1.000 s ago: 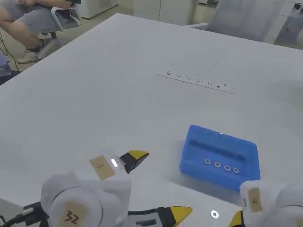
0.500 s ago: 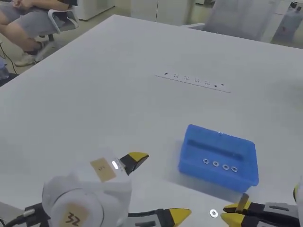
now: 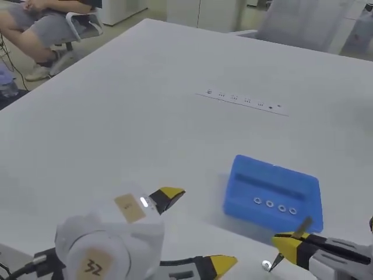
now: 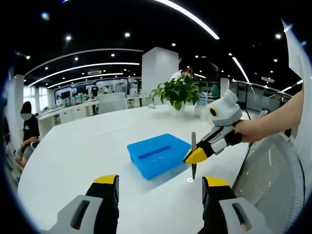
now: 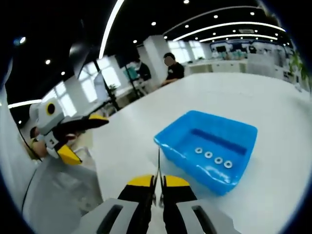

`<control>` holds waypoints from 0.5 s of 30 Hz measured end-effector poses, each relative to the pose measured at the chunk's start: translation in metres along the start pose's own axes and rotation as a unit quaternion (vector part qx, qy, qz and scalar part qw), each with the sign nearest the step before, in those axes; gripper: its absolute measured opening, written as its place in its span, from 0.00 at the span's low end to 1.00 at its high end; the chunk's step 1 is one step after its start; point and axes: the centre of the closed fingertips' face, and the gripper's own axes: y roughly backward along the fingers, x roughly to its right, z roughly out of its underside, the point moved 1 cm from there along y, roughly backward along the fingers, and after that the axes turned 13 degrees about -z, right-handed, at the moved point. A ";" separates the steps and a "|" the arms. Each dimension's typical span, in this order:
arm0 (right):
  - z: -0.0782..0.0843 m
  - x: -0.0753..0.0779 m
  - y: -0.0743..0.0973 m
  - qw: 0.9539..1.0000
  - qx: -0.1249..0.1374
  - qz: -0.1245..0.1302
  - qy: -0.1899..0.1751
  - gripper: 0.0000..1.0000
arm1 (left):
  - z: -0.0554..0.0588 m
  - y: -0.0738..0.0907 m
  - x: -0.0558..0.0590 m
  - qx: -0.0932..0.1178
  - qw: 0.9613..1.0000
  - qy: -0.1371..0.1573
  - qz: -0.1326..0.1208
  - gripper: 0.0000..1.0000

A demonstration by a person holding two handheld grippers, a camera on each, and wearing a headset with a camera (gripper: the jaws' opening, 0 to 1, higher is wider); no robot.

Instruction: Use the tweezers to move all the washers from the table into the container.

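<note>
A blue container (image 3: 274, 192) sits on the white table with several washers (image 3: 275, 205) in a row inside. One loose washer (image 3: 266, 266) lies on the table in front of it. My right gripper (image 3: 289, 244) is shut on thin metal tweezers (image 3: 277, 259), tilted down with their tips right at that washer. In the left gripper view the tweezers (image 4: 193, 156) stand almost upright over the washer (image 4: 190, 180). My left gripper (image 3: 198, 230) is open, left of the washer, with nothing in it. The right gripper view shows the tweezers (image 5: 158, 168) pinched between the jaws, beside the container (image 5: 209, 146).
A flush socket strip (image 3: 245, 102) runs across the table behind the container. A person sits on a chair (image 3: 78, 23) past the table's far left corner. A white mesh chair (image 4: 273, 180) stands close on the right in the left gripper view.
My right gripper has come in from the lower right and tilted, bringing the tweezer tips down onto the loose washer. The left gripper has stayed put.
</note>
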 end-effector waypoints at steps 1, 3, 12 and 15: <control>-0.001 0.000 -0.001 1.000 0.009 -0.002 -0.005 0.04 | 0.000 0.000 0.000 0.000 1.000 0.000 0.000 0.69; -0.001 0.003 -0.002 1.000 0.013 0.003 0.000 0.04 | 0.000 0.000 0.000 -0.001 1.000 -0.001 0.000 0.69; 0.006 -0.003 -0.005 1.000 0.003 -0.003 0.015 0.04 | 0.002 0.000 0.001 -0.003 1.000 -0.003 0.003 0.69; 0.009 -0.008 -0.005 0.999 -0.006 -0.005 0.036 0.04 | 0.002 0.000 0.002 -0.004 1.000 -0.005 0.004 0.69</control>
